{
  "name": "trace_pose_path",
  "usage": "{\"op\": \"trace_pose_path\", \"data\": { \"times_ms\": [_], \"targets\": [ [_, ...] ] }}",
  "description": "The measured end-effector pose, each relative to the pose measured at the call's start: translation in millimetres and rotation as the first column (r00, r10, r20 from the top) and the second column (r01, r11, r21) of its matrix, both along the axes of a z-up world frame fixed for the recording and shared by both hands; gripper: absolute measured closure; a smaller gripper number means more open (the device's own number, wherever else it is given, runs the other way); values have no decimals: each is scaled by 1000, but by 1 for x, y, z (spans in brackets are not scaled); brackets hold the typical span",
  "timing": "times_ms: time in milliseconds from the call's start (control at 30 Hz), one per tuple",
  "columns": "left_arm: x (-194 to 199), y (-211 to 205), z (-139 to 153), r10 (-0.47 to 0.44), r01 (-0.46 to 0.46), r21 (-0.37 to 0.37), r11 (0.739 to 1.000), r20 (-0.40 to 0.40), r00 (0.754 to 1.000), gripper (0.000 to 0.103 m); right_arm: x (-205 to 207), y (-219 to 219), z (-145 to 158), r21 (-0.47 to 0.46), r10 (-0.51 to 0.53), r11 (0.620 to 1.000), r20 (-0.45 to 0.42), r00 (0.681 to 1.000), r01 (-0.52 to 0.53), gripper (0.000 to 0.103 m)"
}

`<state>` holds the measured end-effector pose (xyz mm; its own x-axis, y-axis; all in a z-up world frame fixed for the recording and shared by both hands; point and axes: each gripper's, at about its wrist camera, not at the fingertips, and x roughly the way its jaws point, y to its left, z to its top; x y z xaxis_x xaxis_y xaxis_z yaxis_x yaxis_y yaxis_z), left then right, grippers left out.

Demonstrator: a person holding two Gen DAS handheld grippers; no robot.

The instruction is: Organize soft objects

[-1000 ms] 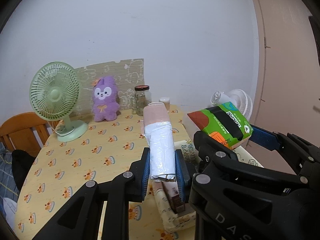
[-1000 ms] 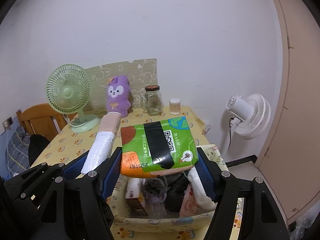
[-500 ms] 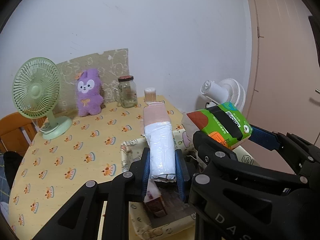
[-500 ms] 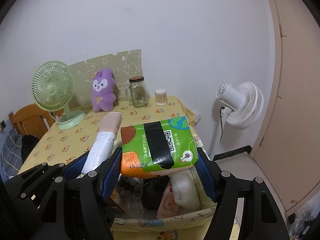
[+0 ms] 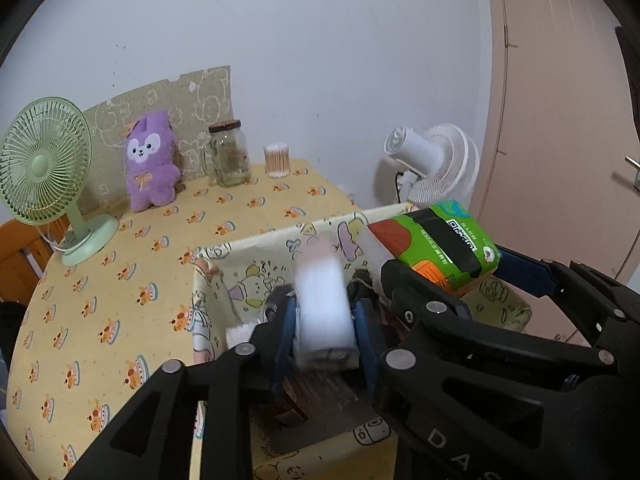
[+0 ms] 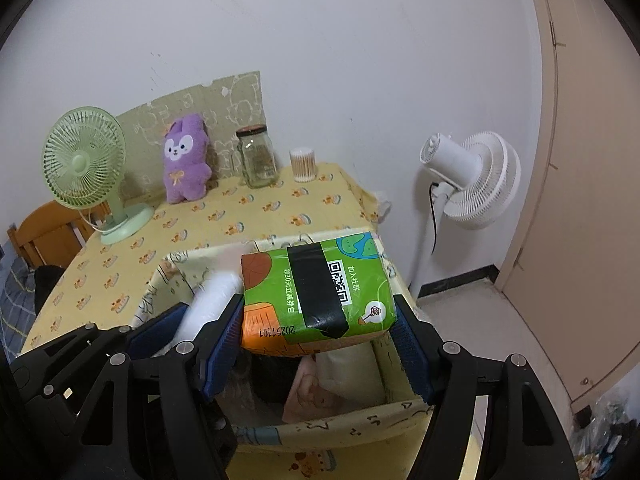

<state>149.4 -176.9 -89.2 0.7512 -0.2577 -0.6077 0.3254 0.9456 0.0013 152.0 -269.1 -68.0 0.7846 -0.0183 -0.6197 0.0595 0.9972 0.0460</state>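
White roll (image 5: 324, 312) blurred, loose between just-opening left gripper (image 5: 325, 340) pads, lower over bin (image 5: 256, 248).

This is a lived-in room of a home. A table (image 6: 280, 216) under a yellow cloth printed with little cakes stands against a plain white wall. On it sit a mint-green desk fan (image 6: 86, 168), a purple plush rabbit (image 6: 185, 160), a glass jar (image 6: 258, 158) and a tub of cotton swabs (image 6: 303, 165). A white floor fan (image 6: 472, 180) stands beside a beige door (image 6: 592, 200), and a wooden chair (image 6: 44, 232) is tucked in at the left.
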Motion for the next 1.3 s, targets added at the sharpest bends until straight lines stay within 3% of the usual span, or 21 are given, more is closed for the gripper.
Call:
{"op": "trace_pose_path", "data": {
  "times_ms": [100,167,600,700,767,1100,1167,1300],
  "targets": [
    [0,-1,-4,-3,3,7,1000,-16,1000,55,-1,0,-5,4,3,1000,-14,1000,-3,30],
    [0,0,-6,-2,2,13,1000,-27,1000,40,0,0,-8,4,6,1000,-24,1000,-6,30],
    [1,8,-8,16,-15,40,999,-36,999,36,1,9,-12,24,11,1000,-43,999,-10,26],
    [0,9,-7,9,-7,37,999,-41,999,34,2,12,-11,14,-4,1000,-52,999,5,14],
    [-2,10,-6,6,-5,31,999,-39,999,28,2,13,-9,1,-16,1000,-51,999,16,8],
    [-14,19,6,8,-7,11,1000,-16,1000,26,-9,22,5,-31,-19,999,-20,1000,19,6],
    [-16,21,9,12,-12,8,1000,-11,1000,19,-11,25,7,-28,-16,999,-16,1000,16,6],
    [-24,29,15,21,-21,4,1000,6,1000,16,-18,32,13,-24,-9,1000,-3,1000,9,6]
  ]
}}
